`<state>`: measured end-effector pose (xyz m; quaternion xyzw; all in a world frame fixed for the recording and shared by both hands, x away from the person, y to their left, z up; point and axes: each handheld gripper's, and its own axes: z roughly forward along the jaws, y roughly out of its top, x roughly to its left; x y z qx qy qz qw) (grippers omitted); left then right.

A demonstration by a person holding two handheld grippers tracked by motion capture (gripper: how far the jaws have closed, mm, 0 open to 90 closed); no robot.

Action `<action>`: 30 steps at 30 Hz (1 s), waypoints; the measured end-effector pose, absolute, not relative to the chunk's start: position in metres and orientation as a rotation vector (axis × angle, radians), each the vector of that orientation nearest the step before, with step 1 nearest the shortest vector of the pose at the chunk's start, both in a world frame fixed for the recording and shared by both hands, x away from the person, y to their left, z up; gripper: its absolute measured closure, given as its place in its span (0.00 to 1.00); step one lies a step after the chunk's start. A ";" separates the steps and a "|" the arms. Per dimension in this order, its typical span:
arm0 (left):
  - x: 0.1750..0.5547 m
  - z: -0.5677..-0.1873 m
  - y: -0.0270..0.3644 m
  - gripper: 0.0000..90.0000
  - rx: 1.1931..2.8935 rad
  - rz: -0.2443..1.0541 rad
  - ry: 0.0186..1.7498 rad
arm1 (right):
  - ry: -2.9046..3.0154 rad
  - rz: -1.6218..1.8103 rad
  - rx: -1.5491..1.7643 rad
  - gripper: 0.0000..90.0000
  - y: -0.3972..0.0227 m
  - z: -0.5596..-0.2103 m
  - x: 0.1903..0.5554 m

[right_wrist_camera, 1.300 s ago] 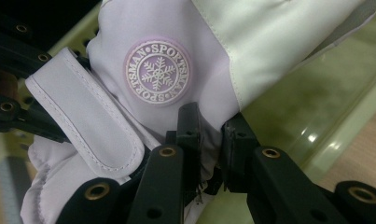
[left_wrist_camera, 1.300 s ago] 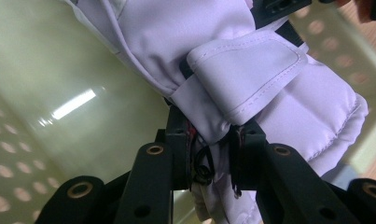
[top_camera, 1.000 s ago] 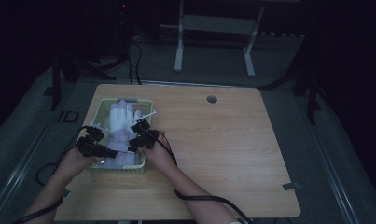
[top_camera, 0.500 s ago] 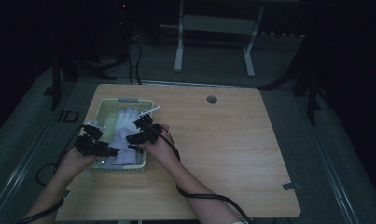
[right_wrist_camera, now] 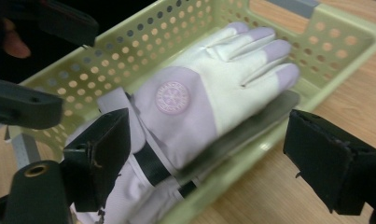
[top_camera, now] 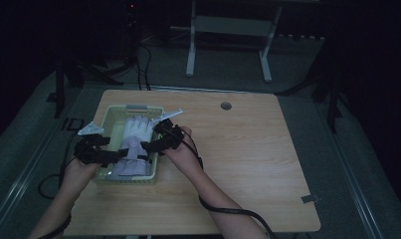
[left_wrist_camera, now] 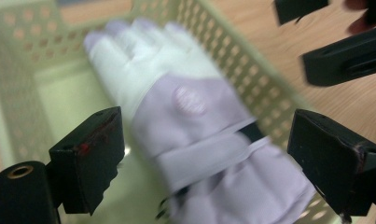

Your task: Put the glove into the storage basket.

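Observation:
A white and lilac glove (top_camera: 137, 130) with a round badge and a black wrist strap lies in a pale green perforated basket (top_camera: 136, 107) at the table's left. My left gripper (top_camera: 116, 155) hovers over the basket's near left end. Its jaws have just been opening and now stand wide above the glove's cuff (left_wrist_camera: 185, 116) without touching it. My right gripper (top_camera: 151, 146) hangs over the basket's right rim. Its jaws too have just been opening, wide apart over the glove (right_wrist_camera: 199, 93), with nothing pressed between them. More lilac fabric shows under the cuff.
The basket's holed wall (right_wrist_camera: 316, 51) rises close under the right gripper. The other gripper's black jaws (left_wrist_camera: 344, 60) show at the upper right of the left gripper view. A round grommet (top_camera: 226, 105) sits in the wooden tabletop (top_camera: 248, 159). Cables trail off the near edge.
Both hands have lifted slightly above the basket, and the right one has drifted toward its right rim. Both pairs of jaws have spread apart. The glove stays lying in the basket.

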<state>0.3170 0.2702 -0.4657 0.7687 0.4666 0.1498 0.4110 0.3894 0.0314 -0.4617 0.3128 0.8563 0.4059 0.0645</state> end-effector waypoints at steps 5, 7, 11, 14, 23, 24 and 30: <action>0.312 -0.460 0.252 0.12 1.912 0.374 1.117 | 2.564 1.243 0.935 0.16 0.018 -0.456 0.388; 0.311 -0.460 0.245 0.12 1.911 0.367 1.098 | 2.549 1.240 0.921 0.16 0.012 -0.453 0.388; 0.310 -0.460 0.228 0.12 1.918 0.352 1.065 | 2.535 1.233 0.922 0.16 -0.002 -0.453 0.388; 0.309 -0.461 0.215 0.12 1.932 0.346 1.038 | 2.534 1.223 0.933 0.16 -0.012 -0.455 0.388; 0.303 -0.461 0.178 0.12 1.962 0.321 0.952 | 2.529 1.201 0.929 0.16 -0.042 -0.458 0.383; 0.303 -0.461 0.175 0.12 1.965 0.322 0.946 | 2.523 1.200 0.928 0.16 -0.045 -0.458 0.383; 0.299 -0.462 0.156 0.12 1.980 0.307 0.897 | 2.505 1.196 0.941 0.16 -0.066 -0.461 0.381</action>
